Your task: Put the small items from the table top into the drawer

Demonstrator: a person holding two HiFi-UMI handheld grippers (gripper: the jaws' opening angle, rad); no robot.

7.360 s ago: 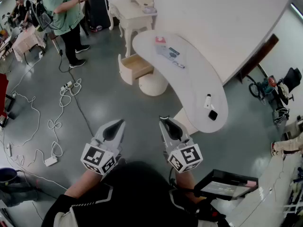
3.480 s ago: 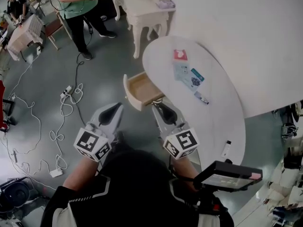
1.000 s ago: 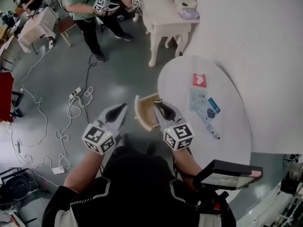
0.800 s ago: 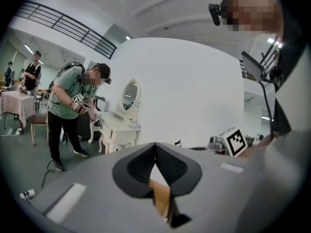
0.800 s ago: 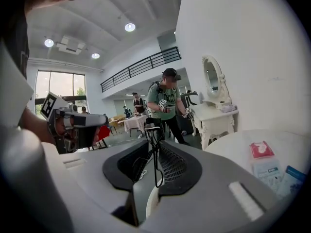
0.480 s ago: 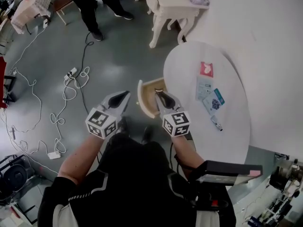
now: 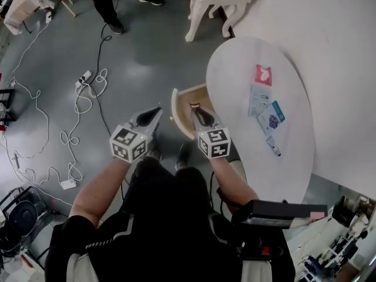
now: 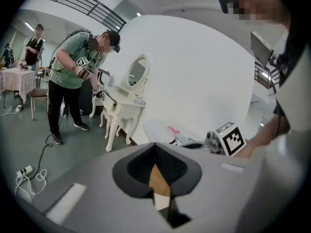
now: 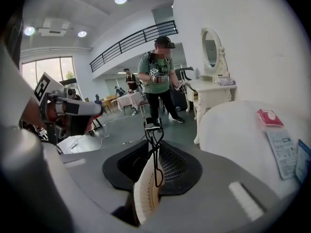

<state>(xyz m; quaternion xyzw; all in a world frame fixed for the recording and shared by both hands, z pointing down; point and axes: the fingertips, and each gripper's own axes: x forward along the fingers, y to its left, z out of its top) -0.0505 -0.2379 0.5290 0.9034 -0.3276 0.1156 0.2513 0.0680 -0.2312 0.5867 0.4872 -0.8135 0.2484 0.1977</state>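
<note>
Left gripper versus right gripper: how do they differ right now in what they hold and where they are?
The right gripper is shut on a black eyelash curler; the left gripper is shut with nothing between its jaws. In the head view the right gripper shows over the open drawer, the left gripper over the grey floor beside it. Both point forward and carry a marker cube.

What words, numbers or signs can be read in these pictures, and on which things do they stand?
No text reads clearly in any view.
red packet: pale print, too small to read.
pale packet: print too small to read.
blue packet: print blurred, unreadable.
marker cubes: black square patterns only, no letters or numbers.
</note>
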